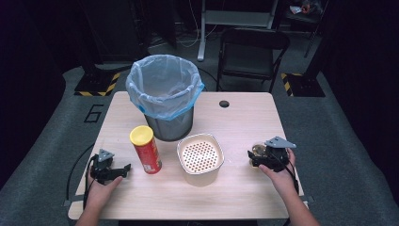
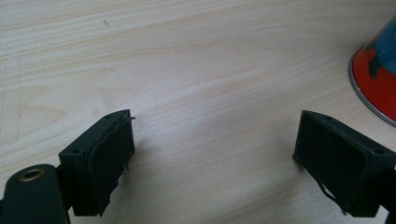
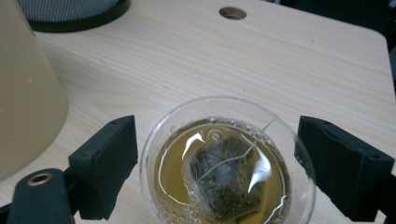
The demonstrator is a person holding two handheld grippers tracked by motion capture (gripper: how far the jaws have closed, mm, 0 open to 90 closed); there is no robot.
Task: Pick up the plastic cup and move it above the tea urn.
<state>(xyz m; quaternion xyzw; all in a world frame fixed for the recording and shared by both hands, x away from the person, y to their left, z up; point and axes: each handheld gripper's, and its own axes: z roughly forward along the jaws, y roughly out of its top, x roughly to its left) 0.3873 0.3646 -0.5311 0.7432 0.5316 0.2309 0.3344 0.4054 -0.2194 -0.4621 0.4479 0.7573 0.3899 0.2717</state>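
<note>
1. The right gripper (image 3: 217, 163) stands over a clear glass cup of yellow-green tea (image 3: 224, 163). Its two black jaws stand apart on either side of the rim, and the right gripper view shows small gaps between pads and glass, so nothing is clamped.
2. That view also shows a soaked tea bag (image 3: 224, 175) sunk in the liquid, its thin string (image 3: 261, 133) running up to the rim. In the high view the cup (image 1: 257, 150) is a pale disc just ahead of the right gripper (image 1: 256, 159).
3. The left gripper (image 2: 212, 154) has its jaws wide apart over bare light wooden table (image 2: 187, 70), holding nothing.
4. A red cylindrical snack can with a yellow lid (image 1: 146, 149) stands just right of the left gripper (image 1: 123, 169); its label print is too blurred to read.
5. A number six (image 1: 92, 113) is marked on the grey floor.
6. Between the grippers sits a cream perforated strainer bowl (image 1: 200, 157); beyond it stands a metal mesh bin lined with a blue bag (image 1: 164, 94).
</note>
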